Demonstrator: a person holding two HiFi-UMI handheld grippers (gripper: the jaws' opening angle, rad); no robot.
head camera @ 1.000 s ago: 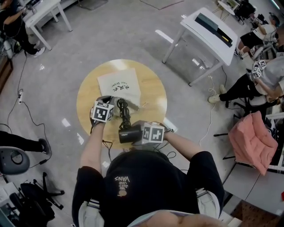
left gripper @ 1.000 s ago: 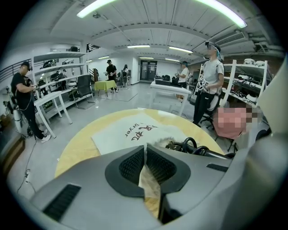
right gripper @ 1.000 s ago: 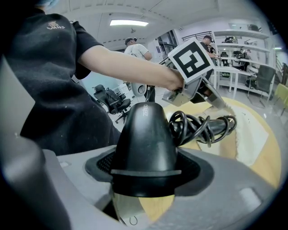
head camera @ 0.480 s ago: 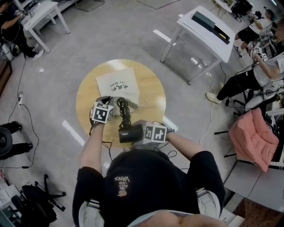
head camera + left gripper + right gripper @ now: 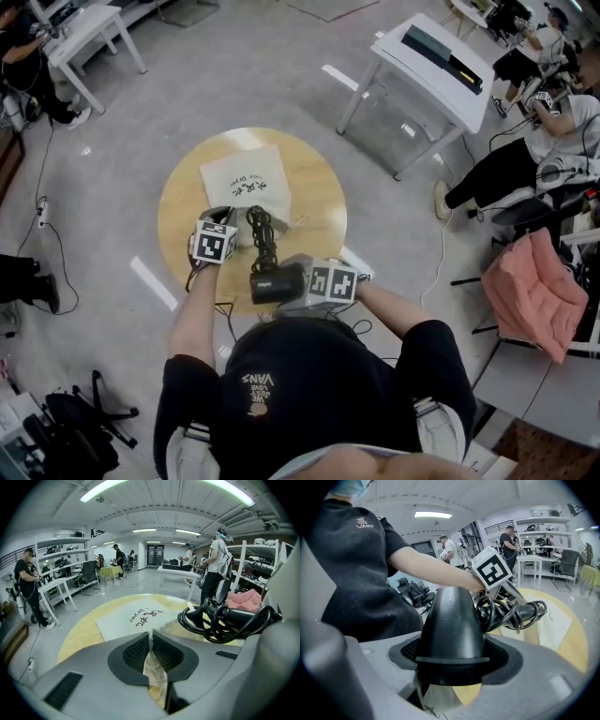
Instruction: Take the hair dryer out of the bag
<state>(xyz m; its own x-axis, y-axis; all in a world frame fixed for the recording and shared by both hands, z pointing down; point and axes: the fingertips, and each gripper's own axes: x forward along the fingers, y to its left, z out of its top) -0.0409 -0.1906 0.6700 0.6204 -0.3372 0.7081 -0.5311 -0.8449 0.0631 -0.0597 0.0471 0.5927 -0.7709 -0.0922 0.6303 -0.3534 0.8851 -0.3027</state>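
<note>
Nearest me, the right gripper [image 5: 452,660] has its jaws clamped round the hair dryer [image 5: 275,282], over the near edge of the tabletop [image 5: 323,202]. Beside it, the left gripper [image 5: 151,651] has its jaws nearly closed, pinching the bag [image 5: 246,183] by its mouth. The coiled cord [image 5: 260,232] could snag there and drag the bag off.

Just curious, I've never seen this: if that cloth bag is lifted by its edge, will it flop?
Probably floppy: the bag lies flat on the table, and its edge crumples where the left gripper pinches it. It looks light, so it may slide when tugged.
</note>
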